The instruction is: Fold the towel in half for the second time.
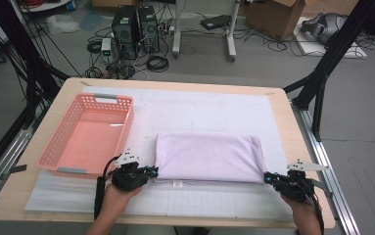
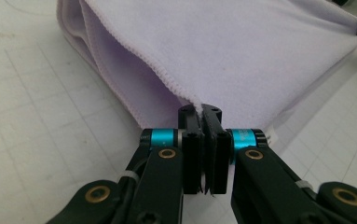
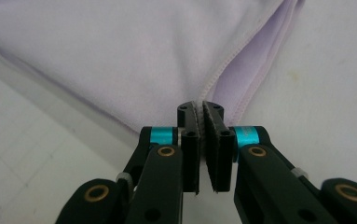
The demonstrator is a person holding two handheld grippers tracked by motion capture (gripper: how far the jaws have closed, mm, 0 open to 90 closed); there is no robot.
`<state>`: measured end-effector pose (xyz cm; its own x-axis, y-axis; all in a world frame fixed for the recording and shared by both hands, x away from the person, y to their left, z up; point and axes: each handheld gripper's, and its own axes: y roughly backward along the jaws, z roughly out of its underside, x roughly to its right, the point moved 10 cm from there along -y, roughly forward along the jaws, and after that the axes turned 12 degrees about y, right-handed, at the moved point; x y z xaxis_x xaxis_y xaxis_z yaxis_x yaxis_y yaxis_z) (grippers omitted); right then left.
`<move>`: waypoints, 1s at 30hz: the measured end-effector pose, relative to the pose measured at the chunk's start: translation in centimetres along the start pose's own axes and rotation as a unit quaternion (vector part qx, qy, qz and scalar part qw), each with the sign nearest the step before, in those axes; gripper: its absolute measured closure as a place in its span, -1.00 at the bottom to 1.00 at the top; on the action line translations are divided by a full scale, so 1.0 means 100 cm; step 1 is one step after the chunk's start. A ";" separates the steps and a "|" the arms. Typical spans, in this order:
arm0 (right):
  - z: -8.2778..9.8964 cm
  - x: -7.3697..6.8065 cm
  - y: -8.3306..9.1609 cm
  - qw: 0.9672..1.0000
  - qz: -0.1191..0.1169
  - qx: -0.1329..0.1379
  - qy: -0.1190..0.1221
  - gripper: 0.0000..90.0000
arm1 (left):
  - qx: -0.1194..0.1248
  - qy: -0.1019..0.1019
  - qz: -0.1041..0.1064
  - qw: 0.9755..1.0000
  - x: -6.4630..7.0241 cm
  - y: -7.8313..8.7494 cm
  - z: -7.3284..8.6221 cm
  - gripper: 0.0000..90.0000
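Folded lilac towel (image 1: 209,157) lying flat on the white gridded mat (image 1: 214,115) of the tabletop (image 1: 278,105), just right of the empty pink basket (image 1: 60,147). The left claw (image 1: 152,171) is clamped on the towel's near-left corner, the right claw (image 1: 268,178) on its near-right corner; in both gripper views hemmed fabric sits pinched between closed jaws. Gripping both near corners at once probably keeps the edge taut and level for the next fold or lift.

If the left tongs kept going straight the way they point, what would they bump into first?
The left tongs are already shut on a corner of the purple towel, so they would push straight into more of its folded cloth. Beyond that, probably the right tongs at the far corner, though depth is unclear.
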<state>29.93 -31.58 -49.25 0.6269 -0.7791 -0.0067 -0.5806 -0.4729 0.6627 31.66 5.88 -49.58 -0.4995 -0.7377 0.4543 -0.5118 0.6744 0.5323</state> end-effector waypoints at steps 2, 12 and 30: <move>0.007 0.000 -0.003 1.000 0.005 -0.016 0.002 0.65 | 0.001 0.000 -0.013 1.000 -0.003 -0.001 0.001 0.70; -0.016 -0.001 -0.008 0.996 0.032 0.051 0.059 0.66 | 0.078 -0.037 -0.006 0.996 0.001 0.005 -0.019 0.07; -0.019 0.012 0.011 0.993 0.063 0.097 0.030 -0.19 | 0.122 -0.061 0.000 0.991 0.008 0.014 -0.033 -0.23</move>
<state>31.06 -32.28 -47.06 0.5697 -0.8136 0.1158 -0.7419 -0.4486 0.4984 32.84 6.09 -46.14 -0.5729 -0.7377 0.3572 -0.6579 0.6738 0.3364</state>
